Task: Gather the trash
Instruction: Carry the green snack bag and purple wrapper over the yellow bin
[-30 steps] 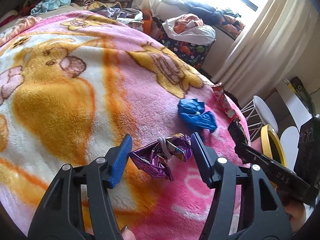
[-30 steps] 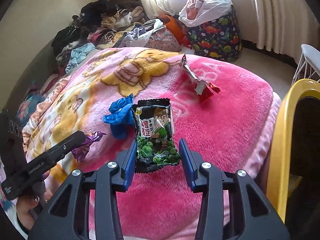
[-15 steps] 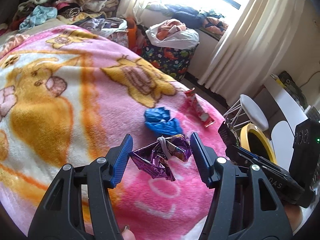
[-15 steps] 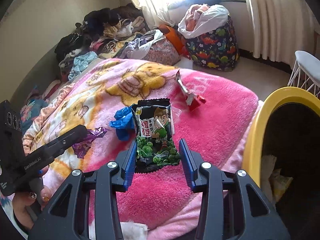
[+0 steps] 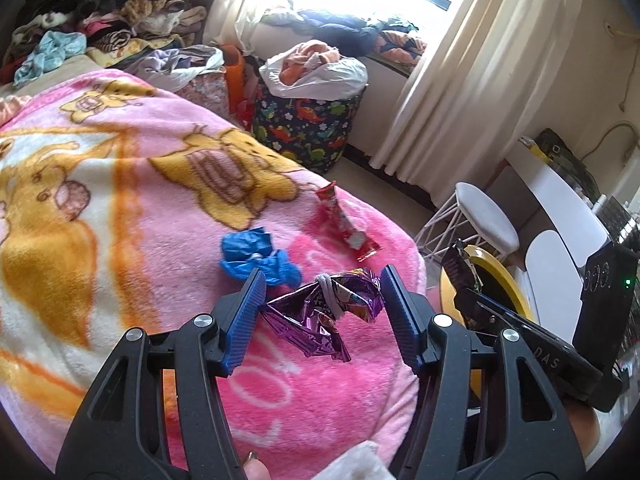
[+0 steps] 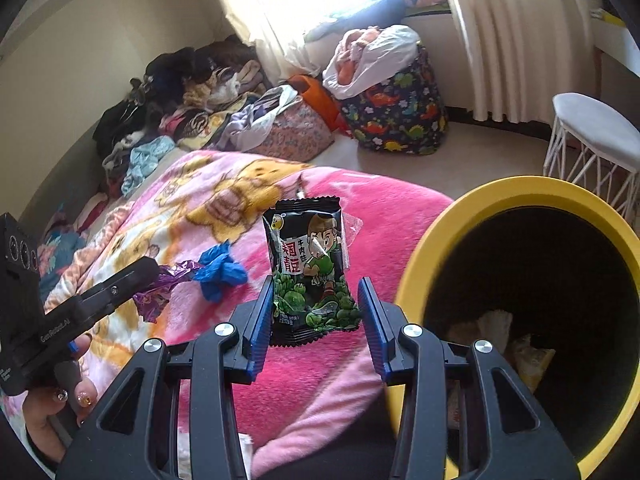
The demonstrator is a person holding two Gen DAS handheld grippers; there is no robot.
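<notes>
My left gripper (image 5: 322,294) is shut on a crumpled purple foil wrapper (image 5: 328,312), carried above the pink blanket (image 5: 120,184). A black and green snack packet (image 6: 310,272) stands upright between the blue pads of my right gripper (image 6: 316,304), which is shut on it. Just right of that packet gapes a yellow-rimmed bin (image 6: 500,196) with some trash at its dark bottom. In the left wrist view the bin's rim (image 5: 500,272) peeks out behind the right gripper's body. A blue crumpled scrap (image 5: 256,256) and a red wrapper (image 5: 344,224) lie on the blanket.
Piles of clothes (image 5: 100,32) line the bed's far side. A dinosaur-print hamper (image 6: 396,112) stands by the curtain. Near the bin is a white wire stool (image 6: 592,136), and a white desk (image 5: 560,200) is at the right. A hand (image 6: 52,404) holds the left gripper.
Both grippers have lifted and swung right with their wrappers held. The yellow bin has come much closer and larger in the right wrist view; the blanket has slid left and down.
</notes>
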